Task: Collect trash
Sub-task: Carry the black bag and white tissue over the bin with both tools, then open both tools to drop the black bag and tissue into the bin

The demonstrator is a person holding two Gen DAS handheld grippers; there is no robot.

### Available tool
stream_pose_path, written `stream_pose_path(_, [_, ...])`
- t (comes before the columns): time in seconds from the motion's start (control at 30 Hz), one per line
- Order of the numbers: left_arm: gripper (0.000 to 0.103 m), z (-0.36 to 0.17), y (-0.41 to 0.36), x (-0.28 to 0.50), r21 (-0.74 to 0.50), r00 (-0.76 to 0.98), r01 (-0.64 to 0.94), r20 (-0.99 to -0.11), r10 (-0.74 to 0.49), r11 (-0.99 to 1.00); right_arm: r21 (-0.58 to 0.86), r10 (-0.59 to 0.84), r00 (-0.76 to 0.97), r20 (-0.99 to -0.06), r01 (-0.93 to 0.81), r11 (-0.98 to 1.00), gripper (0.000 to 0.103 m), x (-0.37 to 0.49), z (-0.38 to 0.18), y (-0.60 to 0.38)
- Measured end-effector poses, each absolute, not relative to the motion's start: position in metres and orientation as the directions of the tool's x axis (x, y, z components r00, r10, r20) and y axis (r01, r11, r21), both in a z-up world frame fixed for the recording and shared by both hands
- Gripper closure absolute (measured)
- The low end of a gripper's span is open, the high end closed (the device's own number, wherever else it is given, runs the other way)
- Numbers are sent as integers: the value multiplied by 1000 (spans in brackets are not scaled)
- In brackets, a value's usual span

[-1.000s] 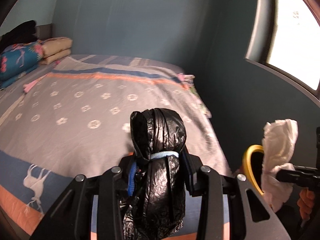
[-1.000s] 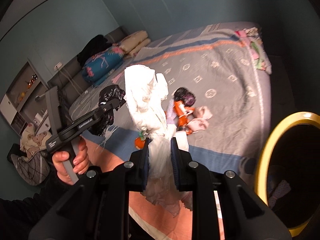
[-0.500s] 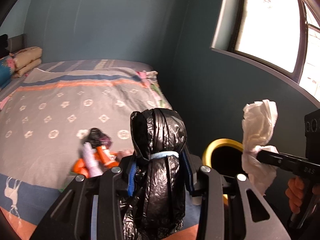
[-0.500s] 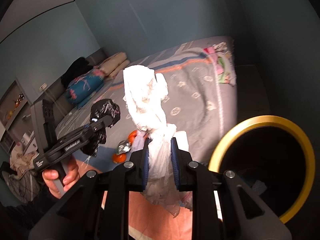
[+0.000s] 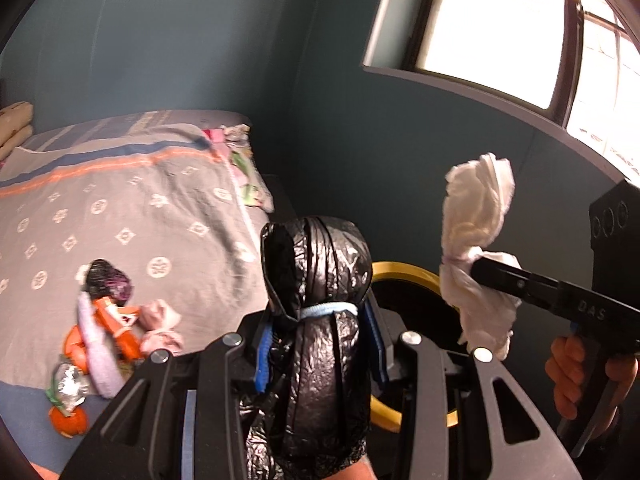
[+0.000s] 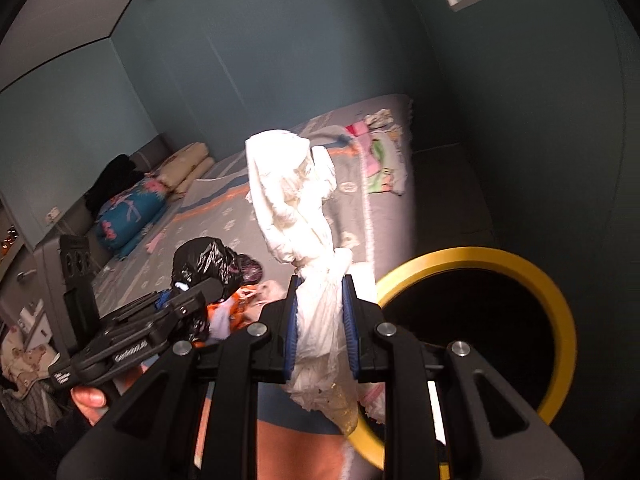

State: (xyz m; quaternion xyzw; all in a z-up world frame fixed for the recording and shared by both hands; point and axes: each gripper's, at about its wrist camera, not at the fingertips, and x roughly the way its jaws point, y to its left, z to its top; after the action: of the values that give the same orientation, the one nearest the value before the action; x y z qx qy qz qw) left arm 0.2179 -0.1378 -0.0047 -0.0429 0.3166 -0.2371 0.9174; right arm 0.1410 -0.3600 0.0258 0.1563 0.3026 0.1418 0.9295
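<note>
Right gripper (image 6: 319, 322) pinching white tissue wad (image 6: 294, 204), upright; left gripper (image 5: 318, 342) clamped on knotted black bag (image 5: 316, 276); yellow-rimmed bin (image 6: 560, 312) just ahead-right of right gripper, nearer it

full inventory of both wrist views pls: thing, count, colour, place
tied black plastic bag bundle: 1, black with pale blue tie, clamped in left hand-held gripper
knotted white plastic bag bundle: 1, white, clamped in right hand-held gripper
round yellow-rimmed bin: 1, yellow rim, dark inside, beside the bed
pile of loose litter: 1, orange, lilac, pink, foil, on bed near its edge
bed with grey patterned cover: 1, grey with orange and blue stripes
stacked pillows and folded bedding: several, cream, blue, black, bed's far end
window: 1, bright, upper right
left hand-held gripper: 1, black, shut on black bundle
right hand-held gripper: 1, black, shut on white bundle
</note>
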Motion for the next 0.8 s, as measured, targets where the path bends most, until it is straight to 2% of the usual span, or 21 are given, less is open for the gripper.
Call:
stream_pose_path(0.43, [68,-36,-209,236,-233,608,477,-609,-509,848,366,236,794,-560,-19,930,83,157,1,-409])
stream_pose_path(0.73, [68,-60,-239,243,-264,559,497,-631,-538,826,396,210,775,-597,56,916,83,180,-22,-417])
stream_pose_path(0.8, [63,-64,-242,242,-277,551,497,-632,-545,823,397,204,773,-600,67,916,82,190,-23,-415])
